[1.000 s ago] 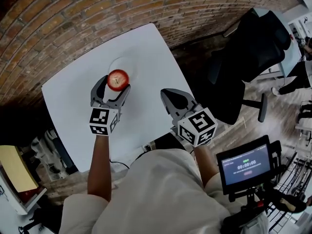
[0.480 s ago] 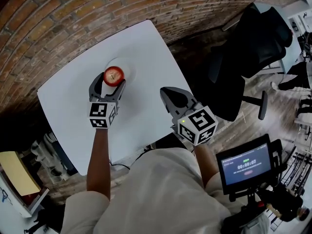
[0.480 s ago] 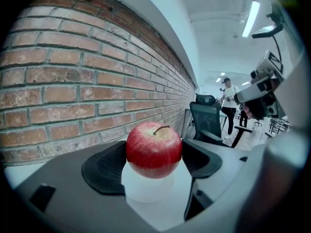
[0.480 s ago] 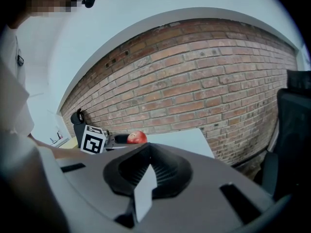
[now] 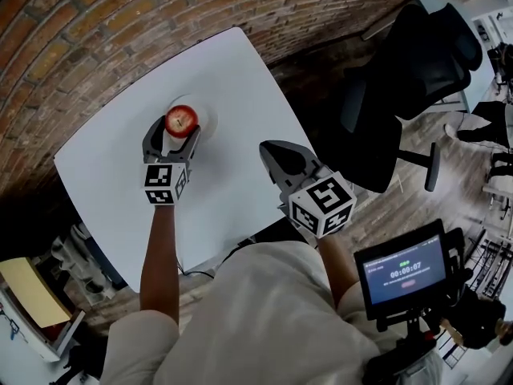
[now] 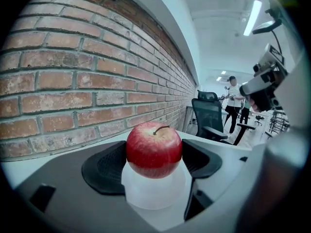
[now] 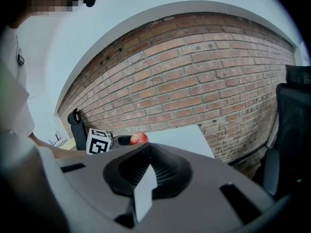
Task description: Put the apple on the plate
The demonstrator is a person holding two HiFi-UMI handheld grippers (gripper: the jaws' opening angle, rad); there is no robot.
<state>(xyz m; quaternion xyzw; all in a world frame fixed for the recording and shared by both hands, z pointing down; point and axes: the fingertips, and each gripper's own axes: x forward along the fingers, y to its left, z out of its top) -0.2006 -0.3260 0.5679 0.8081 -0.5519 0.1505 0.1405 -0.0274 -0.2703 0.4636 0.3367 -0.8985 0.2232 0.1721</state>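
Note:
A red apple [image 5: 181,120] with a stem sits between the pads of my left gripper [image 5: 174,127], which is shut on it. In the left gripper view the apple [image 6: 153,149] is upright right over a small white plate [image 6: 155,194]. I cannot tell whether it touches the plate. The plate [image 5: 207,112] lies on the white table [image 5: 240,79] near the brick wall. My right gripper [image 5: 271,149] hovers shut and empty over the table's near right part. From the right gripper view [image 7: 147,171] the apple [image 7: 139,138] shows far off to the left.
A brick wall [image 5: 120,30] runs along the table's far side. A black office chair [image 5: 409,79] stands to the right of the table. A small screen [image 5: 401,275] is mounted low on the right. People stand far off [image 6: 233,106] in the room.
My left gripper carried the apple forward and to the left, from the plate's near edge to over the plate. The right gripper has barely moved.

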